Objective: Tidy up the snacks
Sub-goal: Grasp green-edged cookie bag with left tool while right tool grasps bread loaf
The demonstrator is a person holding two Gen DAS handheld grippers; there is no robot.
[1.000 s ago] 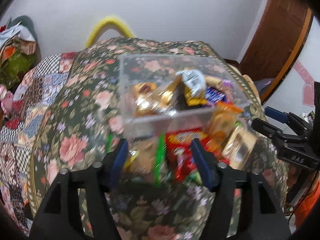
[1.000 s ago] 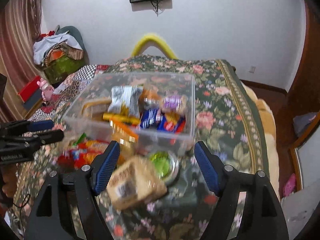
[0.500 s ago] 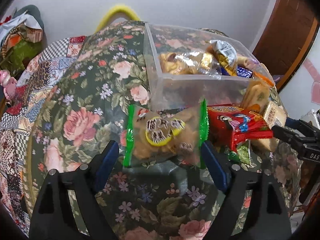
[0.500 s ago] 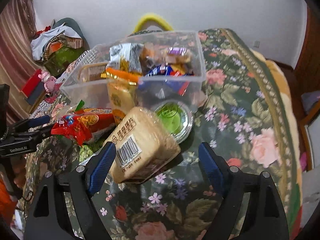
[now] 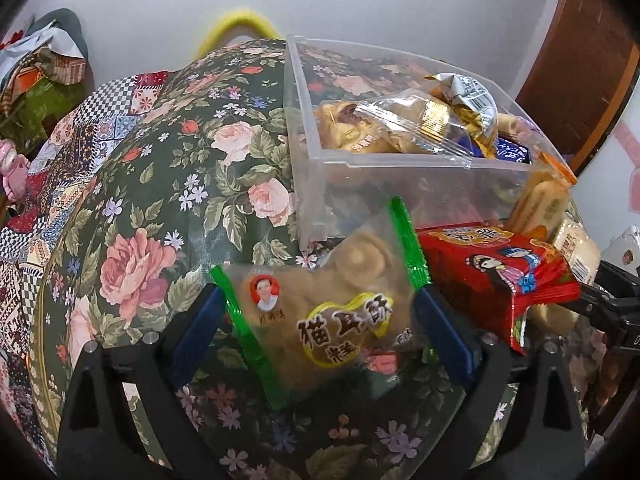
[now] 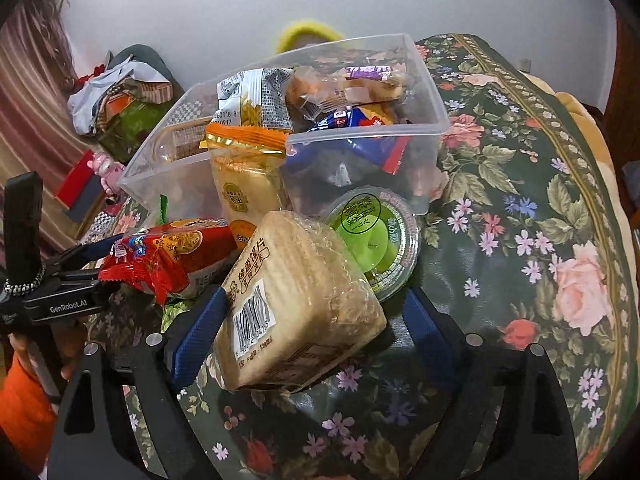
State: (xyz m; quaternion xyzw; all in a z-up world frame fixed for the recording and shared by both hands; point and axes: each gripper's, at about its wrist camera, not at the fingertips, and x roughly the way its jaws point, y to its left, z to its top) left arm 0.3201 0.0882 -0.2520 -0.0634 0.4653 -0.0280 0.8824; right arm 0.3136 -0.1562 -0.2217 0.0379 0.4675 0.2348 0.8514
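Observation:
A clear plastic bin (image 5: 320, 184) (image 6: 424, 136) holds several wrapped snacks. In front of it lie loose snacks on the floral cloth. My left gripper (image 5: 320, 320) is open, its blue fingers on either side of a green-edged cookie packet (image 5: 328, 312). A red snack pack (image 5: 500, 272) (image 6: 160, 252) lies to its right. My right gripper (image 6: 308, 320) is open around a tan cracker pack with a barcode (image 6: 296, 300). A green jelly cup (image 6: 372, 236) sits just beyond it, and an orange-topped biscuit pack (image 6: 244, 184) leans on the bin.
The floral tablecloth (image 5: 152, 208) (image 6: 540, 208) covers the whole surface and drops off at the left and right. A yellow chair back (image 5: 236, 26) stands behind. The other gripper shows at the left edge of the right wrist view (image 6: 60, 284). Clothes (image 6: 120, 92) are piled at the far left.
Both grippers have moved down and forward to the loose snacks. The cookie packet now sits between the left fingers and the cracker pack between the right fingers. Both stay open.

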